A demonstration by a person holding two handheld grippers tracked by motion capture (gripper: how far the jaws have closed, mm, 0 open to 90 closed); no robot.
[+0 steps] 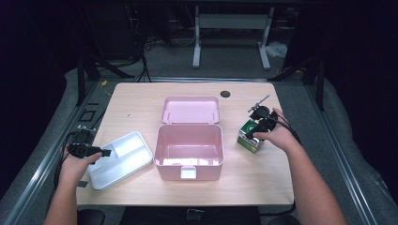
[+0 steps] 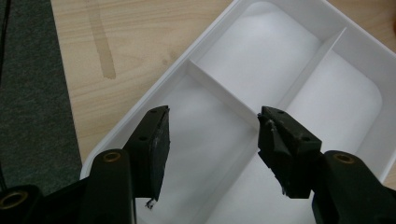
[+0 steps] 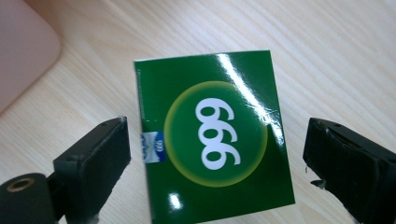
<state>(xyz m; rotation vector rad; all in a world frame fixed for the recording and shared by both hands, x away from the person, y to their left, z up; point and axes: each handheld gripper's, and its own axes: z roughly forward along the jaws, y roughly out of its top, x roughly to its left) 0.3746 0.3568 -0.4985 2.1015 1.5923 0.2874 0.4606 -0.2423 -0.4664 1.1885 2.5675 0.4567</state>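
Right tongs wide open, green box between pads, untouched; left tongs open, empty, over white tray.

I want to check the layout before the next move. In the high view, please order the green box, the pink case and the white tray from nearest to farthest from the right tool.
1. Green box: directly under the right tool, at the table's right side.
2. Pink case: in the middle, lid open.
3. White tray: far left, beside the left tool.

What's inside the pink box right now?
The open pink box looks empty: its bare floor shows, with glare along the front. The near inside wall is hidden by the rim. The green carton stands outside, on the table.
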